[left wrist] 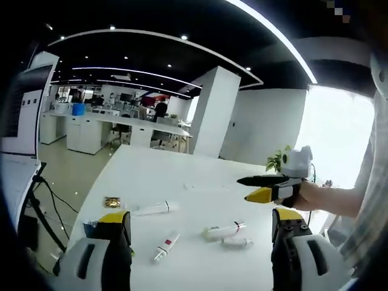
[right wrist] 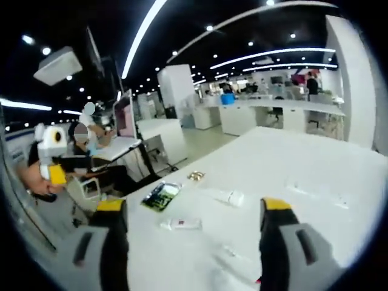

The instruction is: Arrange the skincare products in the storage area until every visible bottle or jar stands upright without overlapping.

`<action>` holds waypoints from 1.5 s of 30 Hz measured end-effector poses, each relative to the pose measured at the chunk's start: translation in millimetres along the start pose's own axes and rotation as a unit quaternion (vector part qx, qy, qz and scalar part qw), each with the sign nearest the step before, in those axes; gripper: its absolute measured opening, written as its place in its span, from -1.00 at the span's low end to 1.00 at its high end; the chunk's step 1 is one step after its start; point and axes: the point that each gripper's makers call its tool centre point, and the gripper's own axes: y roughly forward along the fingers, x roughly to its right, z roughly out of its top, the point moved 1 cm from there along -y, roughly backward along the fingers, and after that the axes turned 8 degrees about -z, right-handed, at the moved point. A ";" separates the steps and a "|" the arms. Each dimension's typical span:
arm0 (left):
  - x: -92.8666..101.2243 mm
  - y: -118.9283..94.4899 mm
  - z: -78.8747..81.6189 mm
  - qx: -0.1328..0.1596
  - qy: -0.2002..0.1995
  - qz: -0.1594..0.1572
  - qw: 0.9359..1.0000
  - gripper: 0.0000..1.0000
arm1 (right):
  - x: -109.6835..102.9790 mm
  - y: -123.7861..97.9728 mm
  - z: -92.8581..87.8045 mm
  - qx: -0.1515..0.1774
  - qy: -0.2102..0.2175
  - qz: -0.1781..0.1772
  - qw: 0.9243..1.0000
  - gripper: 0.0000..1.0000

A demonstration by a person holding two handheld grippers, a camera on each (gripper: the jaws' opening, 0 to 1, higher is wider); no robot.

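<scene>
Both grippers, left [left wrist: 201, 233] and right [right wrist: 193, 221], wide apart, empty, above white table [left wrist: 176, 176]; four tubes [left wrist: 224, 230] lie flat.

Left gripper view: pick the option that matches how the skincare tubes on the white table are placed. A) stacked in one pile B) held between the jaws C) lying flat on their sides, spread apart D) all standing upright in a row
C: the tubes, such as the white tube, the red-labelled tube and the red-capped tube, lie on their sides on the white table, apart from each other, none upright.
</scene>
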 end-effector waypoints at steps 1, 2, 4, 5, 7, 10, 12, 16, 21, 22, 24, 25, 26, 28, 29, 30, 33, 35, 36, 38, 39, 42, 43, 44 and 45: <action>-0.5 -0.5 -2.3 0.000 -0.003 0.002 1.000 0.99 | 3.1 6.5 1.1 -0.007 -0.017 0.004 1.000 0.74; -0.7 -1.1 -4.7 -0.001 -0.007 0.003 1.000 0.99 | 5.7 12.9 2.1 -0.015 -0.031 0.007 0.999 0.74; -0.6 -2.6 -10.7 -0.004 -0.016 0.006 1.000 0.99 | 7.5 25.0 6.6 -0.018 -0.046 0.015 0.999 0.75; 0.4 -4.0 -12.8 -0.005 -0.018 0.006 1.000 0.99 | 8.4 30.3 6.7 -0.024 -0.050 0.019 0.998 0.76; 1.5 -6.0 -14.8 -0.007 -0.023 0.008 1.000 0.99 | 10.0 41.2 3.1 -0.042 -0.065 0.027 0.997 0.76; 0.8 -8.5 -16.5 -0.005 -0.030 0.012 0.999 0.99 | 13.2 63.4 -6.6 -0.074 -0.090 0.041 0.992 0.77; 1.7 -9.0 -19.0 -0.009 -0.032 0.014 0.999 0.99 | 12.4 81.7 -7.7 -0.088 -0.091 0.056 0.990 0.78; 5.3 -10.4 -22.9 -0.013 -0.035 0.016 0.999 0.99 | 19.0 109.0 -5.4 -0.107 -0.103 0.068 0.987 0.78; 8.8 -14.7 -26.2 -0.006 -0.058 0.020 0.998 0.98 | 29.3 148.6 -7.2 -0.138 -0.123 0.081 0.979 0.78; 9.3 -15.6 -26.3 -0.005 -0.060 0.021 0.998 0.98 | 30.0 153.6 -8.6 -0.143 -0.124 0.084 0.978 0.78; 9.6 -17.8 -28.0 -0.006 -0.059 0.026 0.998 0.99 | 31.3 165.5 -13.6 -0.156 -0.129 0.089 0.975 0.78; 8.9 -19.2 -29.8 -0.009 -0.058 0.030 0.998 0.99 | 32.9 174.3 -18.0 -0.164 -0.137 0.092 0.972 0.79; 8.2 -19.9 -30.9 -0.010 -0.059 0.032 0.998 0.99 | 34.3 179.4 -22.2 -0.173 -0.143 0.094 0.970 0.79; 6.2 -21.8 -32.8 -0.012 -0.060 0.037 0.997 0.99 | 40.1 191.5 -33.1 -0.198 -0.157 0.092 0.963 0.79; 5.5 -22.4 -33.2 -0.013 -0.060 0.039 0.997 0.99 | 41.3 195.9 -36.8 -0.205 -0.162 0.093 0.961 0.79; 4.3 -23.4 -33.7 -0.014 -0.061 0.043 0.997 0.99 | 42.6 202.5 -40.3 -0.210 -0.168 0.094 0.959 0.79; 1.2 -25.5 -34.9 -0.016 -0.064 0.050 0.997 0.99 | 44.3 215.5 -45.7 -0.221 -0.175 0.097 0.954 0.79; -0.3 -26.1 -36.2 -0.017 -0.067 0.052 0.996 0.98 | 45.1 223.8 -47.9 -0.228 -0.180 0.100 0.952 0.79; -1.5 -26.2 -37.1 -0.017 -0.067 0.053 0.996 0.97 | 45.1 228.9 -48.6 -0.228 -0.184 0.102 0.951 0.79; -3.2 -25.4 -38.6 -0.019 -0.070 0.053 0.996 0.95 | 45.5 235.3 -51.0 -0.233 -0.189 0.104 0.948 0.78; -4.5 -24.8 -39.3 -0.021 -0.074 0.054 0.996 0.95 | 45.5 239.6 -53.2 -0.235 -0.193 0.107 0.947 0.78; -5.2 -23.0 -38.8 -0.021 -0.077 0.054 0.995 0.95 | 48.0 247.9 -62.8 -0.255 -0.206 0.109 0.938 0.76; -5.4 -22.8 -38.6 -0.021 -0.076 0.054 0.995 0.95 | 48.9 251.6 -66.8 -0.259 -0.212 0.112 0.936 0.74; -5.7 -21.8 -38.4 -0.022 -0.077 0.054 0.995 0.95 | 49.9 253.6 -69.6 -0.264 -0.214 0.113 0.934 0.71; -6.5 -20.8 -38.6 -0.025 -0.078 0.055 0.995 0.94 | 51.0 255.4 -72.0 -0.268 -0.218 0.113 0.932 0.64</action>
